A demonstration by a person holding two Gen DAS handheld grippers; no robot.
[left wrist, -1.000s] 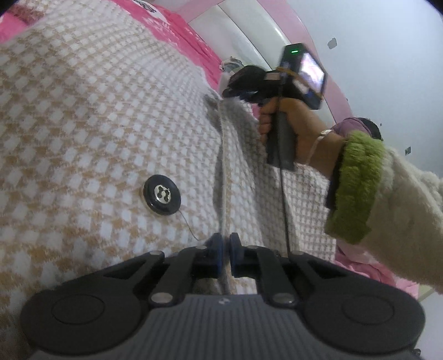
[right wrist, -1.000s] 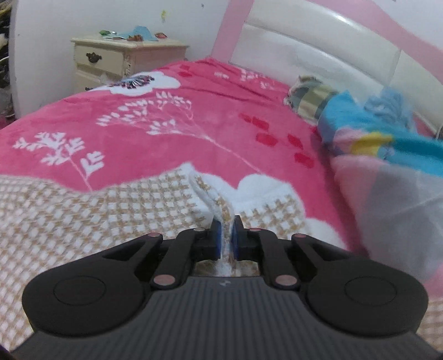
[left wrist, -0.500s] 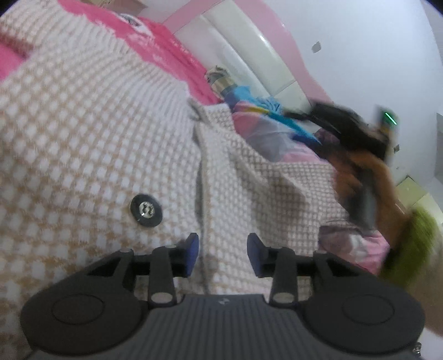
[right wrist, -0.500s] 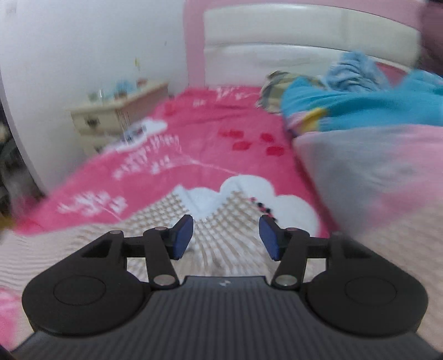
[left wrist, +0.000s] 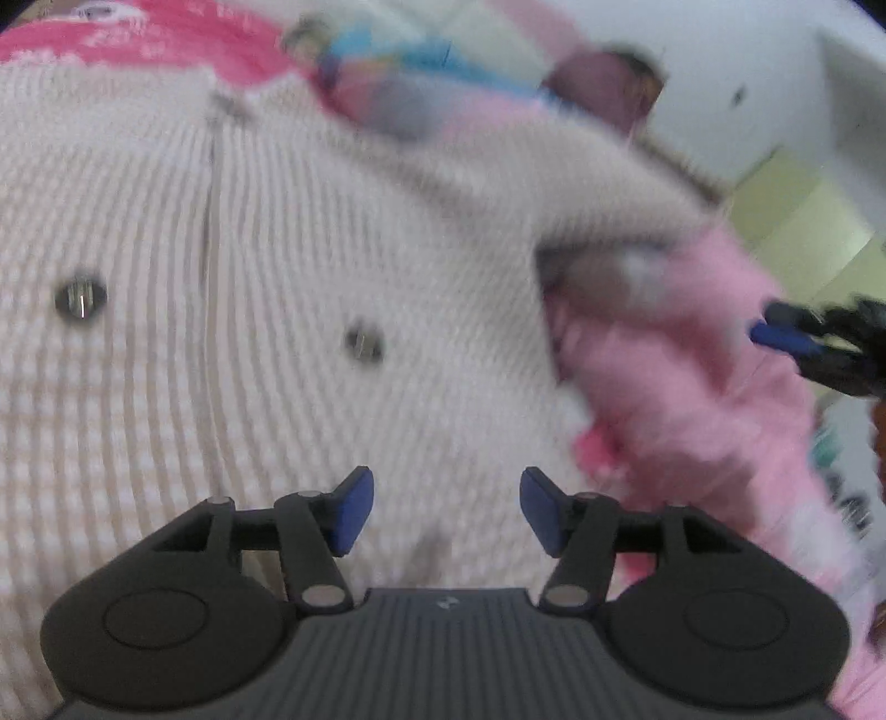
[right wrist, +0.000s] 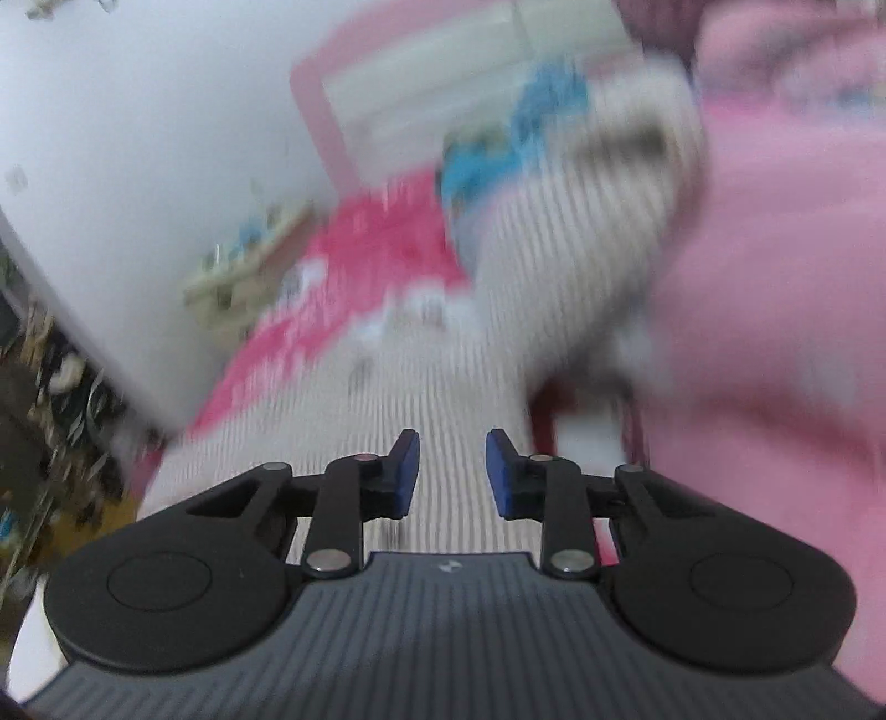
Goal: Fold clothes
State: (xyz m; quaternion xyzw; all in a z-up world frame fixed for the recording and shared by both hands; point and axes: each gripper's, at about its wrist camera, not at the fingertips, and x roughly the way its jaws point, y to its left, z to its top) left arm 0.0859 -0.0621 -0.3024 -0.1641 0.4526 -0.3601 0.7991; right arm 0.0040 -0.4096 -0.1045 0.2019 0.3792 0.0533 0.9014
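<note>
The cardigan [left wrist: 277, 310], a cream and tan checked knit with two dark buttons [left wrist: 80, 299], lies spread over the pink bed cover [left wrist: 166, 27] and fills most of the left wrist view. The left gripper [left wrist: 446, 507] hangs above it with its jaws apart and opening, nothing between the blue pads [left wrist: 349, 512]; it seems to have let go so the cloth can settle flat along the front edge. To the right a sleeve end [left wrist: 598, 260] curls up against a heap of pink cloth [left wrist: 692, 387], and the tip of the right gripper [left wrist: 792, 338] shows at the far edge. A blue and multicoloured bundle [left wrist: 387, 72] sits behind, near the headboard.

In the right wrist view, heavily blurred, the right gripper [right wrist: 451, 476] points down the knit [right wrist: 443, 399] with its jaws a little apart and closing, the gap empty. The pink heap [right wrist: 775, 332] crowds the right side and partly covers the garment's edge, so it is likely to get in the way of the next fold. A nightstand [right wrist: 243, 271] stands by the wall, well apart from the work, and the blue bundle [right wrist: 498, 155] lies beyond the cardigan's far end.
</note>
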